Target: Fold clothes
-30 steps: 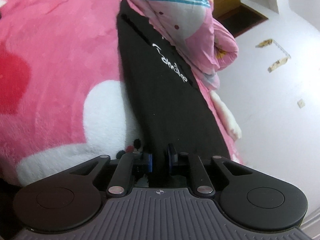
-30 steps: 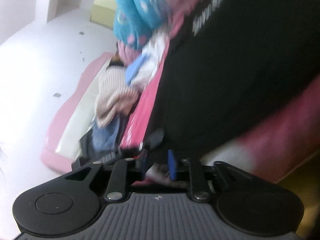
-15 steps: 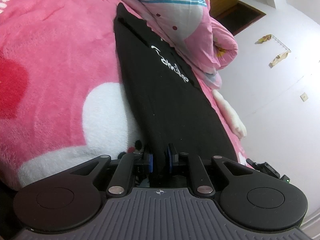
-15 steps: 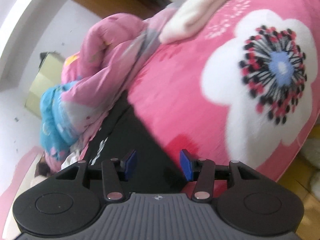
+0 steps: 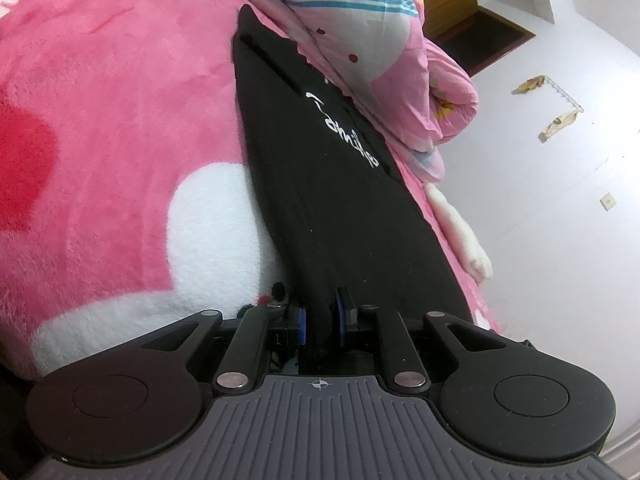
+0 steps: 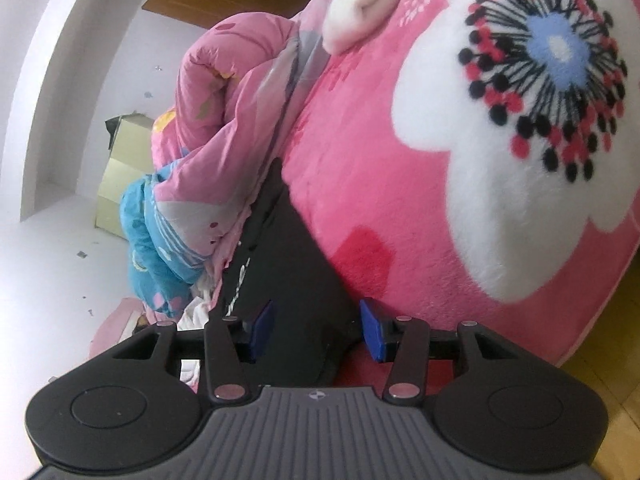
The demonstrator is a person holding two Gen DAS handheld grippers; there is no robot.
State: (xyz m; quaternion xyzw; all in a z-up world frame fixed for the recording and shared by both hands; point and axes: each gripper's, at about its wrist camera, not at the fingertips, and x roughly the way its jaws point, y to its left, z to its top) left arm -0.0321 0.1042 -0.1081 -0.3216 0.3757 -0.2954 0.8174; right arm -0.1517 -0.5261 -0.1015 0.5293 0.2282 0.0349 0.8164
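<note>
Left wrist view: nearest the camera, the left gripper (image 5: pixel 320 320) has its two blue-padded fingers (image 5: pixel 301 325) pressed together on the near edge of a black garment (image 5: pixel 320 184). From that pinch the garment runs away from the camera as a long dark strip with white handwritten lettering, lying on a fluffy pink blanket (image 5: pixel 112 128) patterned with white and red shapes. Beyond it, along its right side, sits a bunched pink and blue quilt (image 5: pixel 360 32), and past that a white wall (image 5: pixel 560 200). Right wrist view: the right gripper (image 6: pixel 318 330) has its blue fingers (image 6: pixel 372 334) spread wide apart, holding nothing, with the black garment (image 6: pixel 288 280) lying between and just beyond them. Farther off, the pink blanket (image 6: pixel 360 160) shows a large white flower with a blue centre, and the rumpled quilt (image 6: pixel 224 140) lies to the left.
</note>
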